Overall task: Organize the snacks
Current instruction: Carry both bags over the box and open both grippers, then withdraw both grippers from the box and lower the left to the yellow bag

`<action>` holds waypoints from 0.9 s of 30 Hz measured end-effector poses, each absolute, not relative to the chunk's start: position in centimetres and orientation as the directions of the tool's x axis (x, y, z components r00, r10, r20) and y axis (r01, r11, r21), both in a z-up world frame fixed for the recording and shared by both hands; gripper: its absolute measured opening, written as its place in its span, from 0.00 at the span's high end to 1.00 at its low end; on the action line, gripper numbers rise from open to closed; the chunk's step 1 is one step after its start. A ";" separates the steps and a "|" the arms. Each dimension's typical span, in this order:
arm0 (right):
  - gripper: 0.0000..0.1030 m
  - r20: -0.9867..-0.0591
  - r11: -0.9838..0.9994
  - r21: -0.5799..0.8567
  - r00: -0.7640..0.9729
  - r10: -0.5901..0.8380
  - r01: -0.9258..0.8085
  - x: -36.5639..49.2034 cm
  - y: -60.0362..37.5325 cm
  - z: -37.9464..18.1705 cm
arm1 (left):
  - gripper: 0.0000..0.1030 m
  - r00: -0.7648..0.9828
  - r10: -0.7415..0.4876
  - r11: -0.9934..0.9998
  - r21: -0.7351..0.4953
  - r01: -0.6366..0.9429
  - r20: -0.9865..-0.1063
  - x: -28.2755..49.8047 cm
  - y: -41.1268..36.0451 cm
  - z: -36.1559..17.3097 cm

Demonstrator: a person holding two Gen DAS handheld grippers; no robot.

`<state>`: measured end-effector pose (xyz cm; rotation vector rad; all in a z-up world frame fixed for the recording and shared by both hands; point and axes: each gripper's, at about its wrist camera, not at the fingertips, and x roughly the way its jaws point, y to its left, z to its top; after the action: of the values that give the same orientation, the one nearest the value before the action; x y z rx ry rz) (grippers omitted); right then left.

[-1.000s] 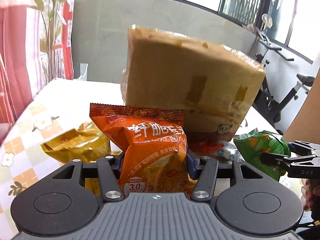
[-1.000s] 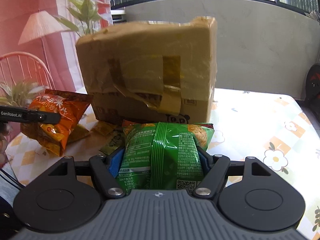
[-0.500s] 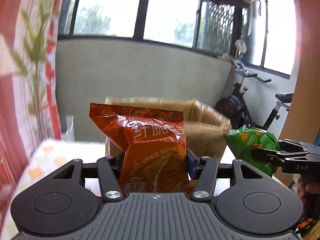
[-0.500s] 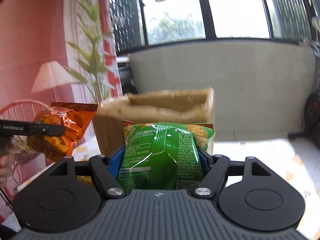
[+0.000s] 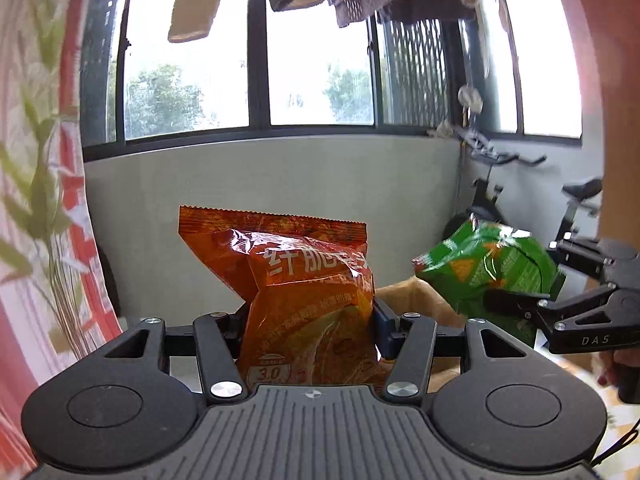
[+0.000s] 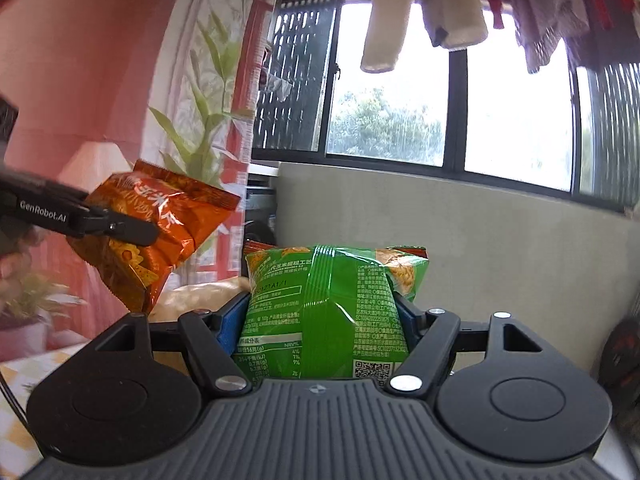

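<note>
Two bags: we hold one snack bag in each gripper, both lifted in front of the window wall.
Left gripper (image 5: 308,324): our jaws are clamped on the lower half of the orange snack bag (image 5: 296,280), blue pads pressing its sides.
Orange snack bag: it stands upright between the jaws, serrated top edge uppermost, white characters on its face; in the right wrist view it shows at left (image 6: 160,236), tilted, with a black finger lying across it.
Right gripper (image 6: 320,324): our jaws are closed on the green snack bag (image 6: 332,304), pinching its lower part from both sides.
Green snack bag: its back seam and printed panel with a QR code face the right camera; in the left wrist view it hangs at right (image 5: 492,272), beside and apart from the orange one.
Cardboard box (image 5: 416,300): we see only a tan edge of it low, behind and between the two bags; in the right view a pale blurred part (image 6: 200,296).
Exercise bike (image 5: 520,196): it stands at the right by the wall.
Laundry (image 6: 440,8): it hangs above the window.
</note>
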<state>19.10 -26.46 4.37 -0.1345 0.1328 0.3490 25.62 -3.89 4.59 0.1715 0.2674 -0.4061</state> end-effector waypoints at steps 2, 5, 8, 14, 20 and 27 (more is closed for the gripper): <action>0.29 -0.163 0.937 -0.109 0.936 0.311 -0.331 21.3 -26.0 4.2 | 0.43 0.883 -0.353 0.905 0.128 0.406 -0.309 27.5 -4.7 4.5; 0.29 -0.188 0.947 -0.091 0.939 0.287 -0.307 24.2 -25.2 3.6 | 0.43 0.878 -0.331 0.903 0.154 0.401 -0.346 30.2 -6.1 4.0; 0.29 -0.204 0.957 -0.061 0.942 0.265 -0.283 26.1 -25.0 2.7 | 0.43 0.873 -0.303 0.913 0.146 0.381 -0.382 32.3 -6.3 3.2; 0.28 -0.263 0.961 0.004 0.927 0.269 -0.278 28.2 -24.8 0.9 | 0.43 0.853 -0.297 0.918 0.117 0.378 -0.430 34.5 -7.1 1.7; 0.23 -0.307 0.961 0.079 0.911 0.276 -0.265 29.9 -24.9 0.9 | 0.34 0.827 -0.306 0.915 0.093 0.392 -0.471 36.3 -7.3 0.7; 0.14 -0.301 0.958 0.084 0.910 0.285 -0.273 28.7 -25.5 0.9 | 0.20 0.832 -0.301 0.932 0.040 0.360 -0.465 35.5 -5.5 0.5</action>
<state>28.74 -25.47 0.95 0.0408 0.3160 0.2878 35.47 -5.52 0.54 0.1277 0.4716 -0.3514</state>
